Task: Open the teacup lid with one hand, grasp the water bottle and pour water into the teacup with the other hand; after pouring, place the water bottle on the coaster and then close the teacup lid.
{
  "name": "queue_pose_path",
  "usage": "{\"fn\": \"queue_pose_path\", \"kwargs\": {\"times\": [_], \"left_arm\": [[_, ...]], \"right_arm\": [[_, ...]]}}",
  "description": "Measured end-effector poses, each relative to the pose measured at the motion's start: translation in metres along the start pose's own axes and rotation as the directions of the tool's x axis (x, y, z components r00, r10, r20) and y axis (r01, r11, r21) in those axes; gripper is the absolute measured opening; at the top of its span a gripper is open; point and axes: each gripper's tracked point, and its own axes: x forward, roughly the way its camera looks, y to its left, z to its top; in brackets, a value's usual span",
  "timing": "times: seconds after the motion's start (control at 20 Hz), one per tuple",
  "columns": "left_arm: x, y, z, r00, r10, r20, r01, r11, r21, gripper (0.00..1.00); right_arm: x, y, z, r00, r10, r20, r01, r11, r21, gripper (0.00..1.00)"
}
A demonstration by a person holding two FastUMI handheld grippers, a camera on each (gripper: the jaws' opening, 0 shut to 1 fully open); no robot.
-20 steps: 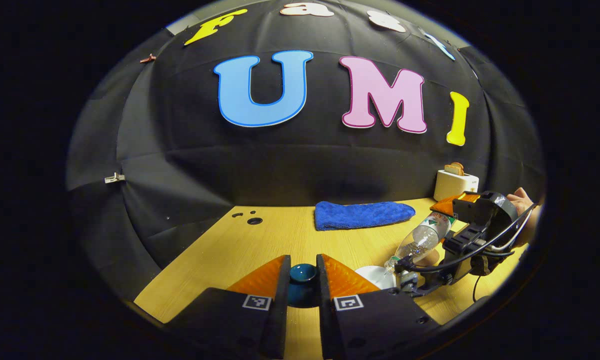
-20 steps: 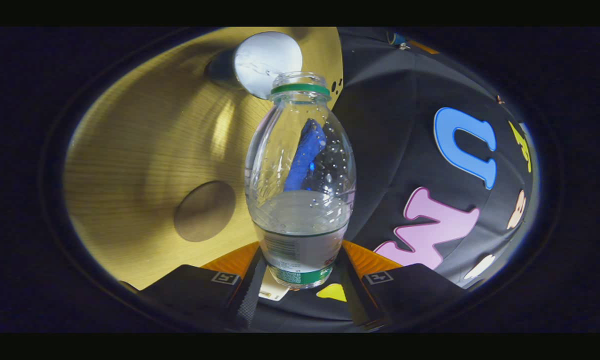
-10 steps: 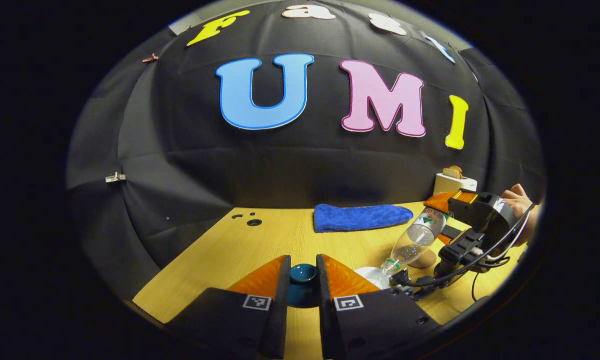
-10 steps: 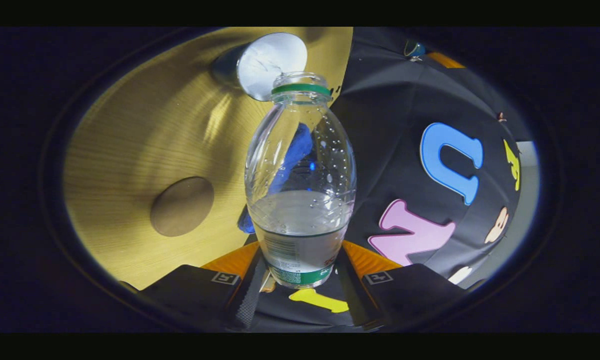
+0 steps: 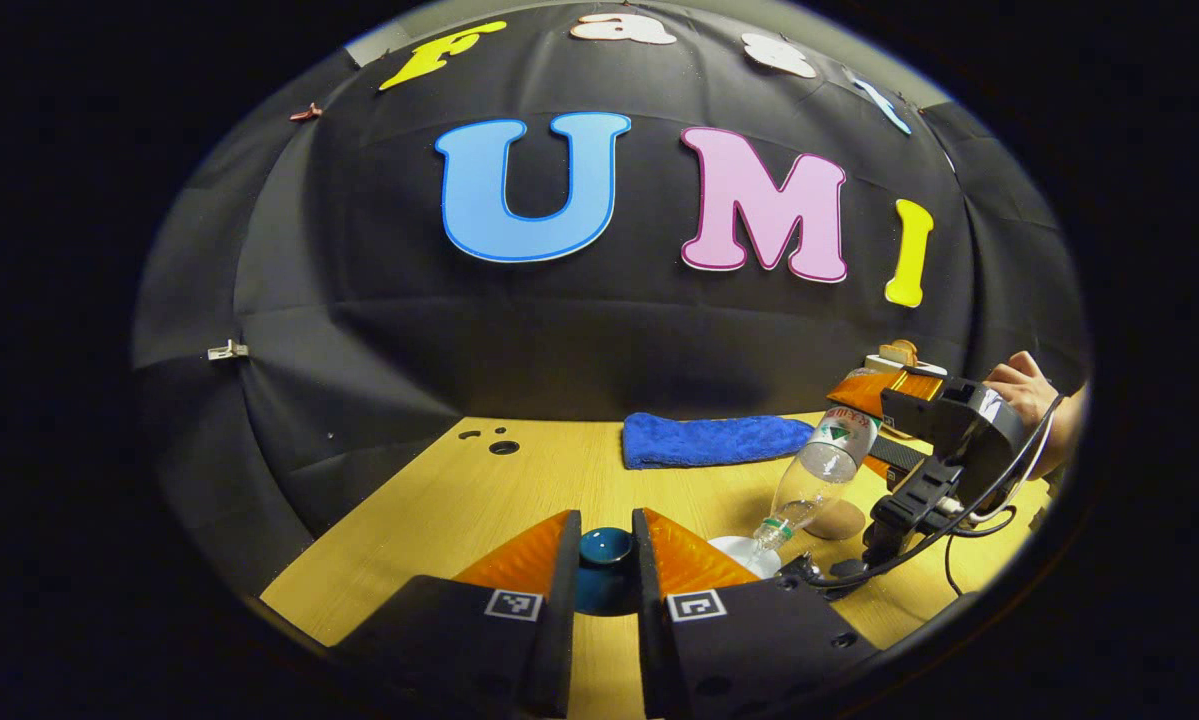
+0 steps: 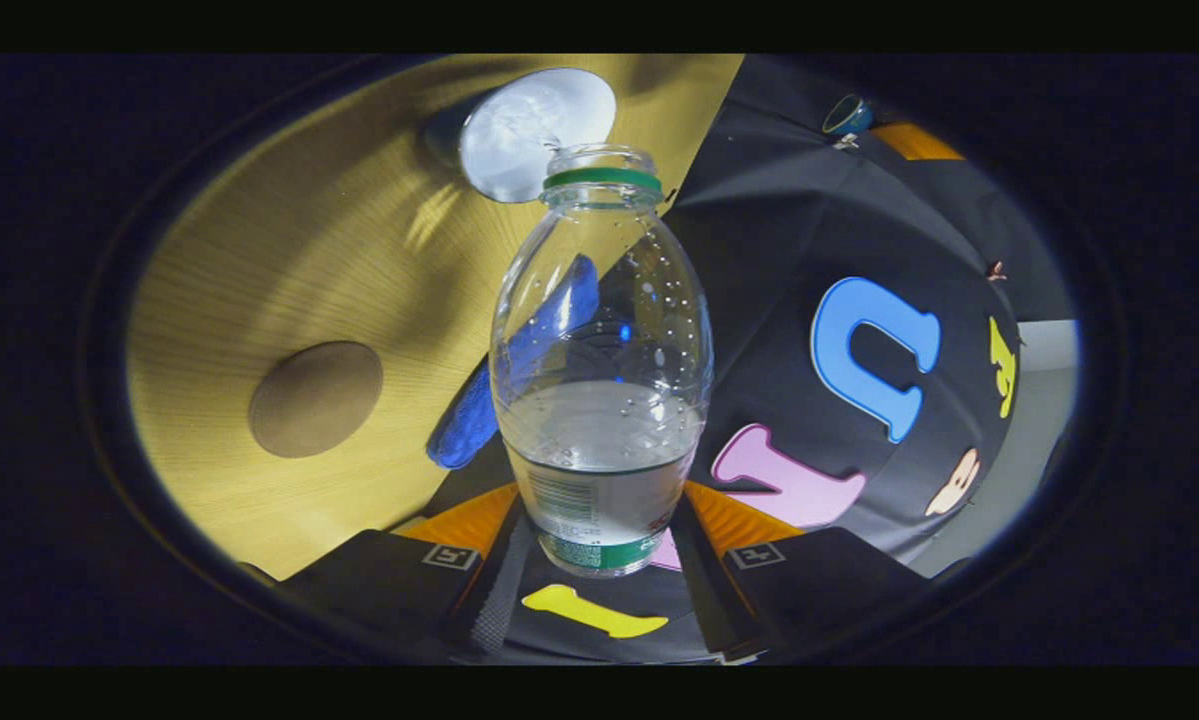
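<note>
While the right gripper (image 6: 599, 560) clamps the base of the water bottle (image 6: 599, 380), the tilt has steepened over the last second: in the left gripper view the bottle (image 5: 819, 470) now stands nearer vertical, neck down over the white teacup (image 5: 744, 555), which sits on the table (image 5: 519, 490) just right of the left gripper (image 5: 605, 560). Pouring looks well under way, so righting the bottle and carrying it to the round brown coaster (image 6: 316, 399) is likely next. That bottle is clear and uncapped, with a green neck ring and water pooled toward its base. Held aloft, the left gripper pinches the dark teal lid (image 5: 605, 548) by its knob. A blue cloth (image 5: 714, 440) lies far back.
</note>
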Motion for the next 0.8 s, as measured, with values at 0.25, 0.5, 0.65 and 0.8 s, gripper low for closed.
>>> {"fn": "queue_pose_path", "kwargs": {"times": [0.25, 0.5, 0.65, 0.8], "left_arm": [[0.001, -0.001, -0.004, 1.000, -0.003, 0.000, 0.003, 1.000, -0.014, 0.31], [-0.001, 0.001, -0.003, 1.000, 0.007, 0.004, -0.007, 1.000, -0.025, 0.31], [-0.005, 0.003, -0.004, 1.000, 0.018, 0.003, -0.018, 1.000, -0.021, 0.31], [-0.007, 0.005, -0.004, 0.999, 0.032, -0.002, -0.032, 0.999, -0.018, 0.31]], "right_arm": [[-0.005, -0.011, 0.000, 0.999, -0.047, 0.002, 0.047, 0.999, -0.022, 0.75], [-0.005, -0.011, 0.004, 0.997, -0.070, 0.024, 0.070, 0.997, -0.022, 0.75], [-0.004, -0.009, 0.001, 0.999, -0.039, 0.015, 0.040, 0.999, -0.001, 0.72], [-0.005, 0.008, 0.000, 0.999, 0.042, -0.002, -0.042, 0.994, 0.098, 0.72]]}}
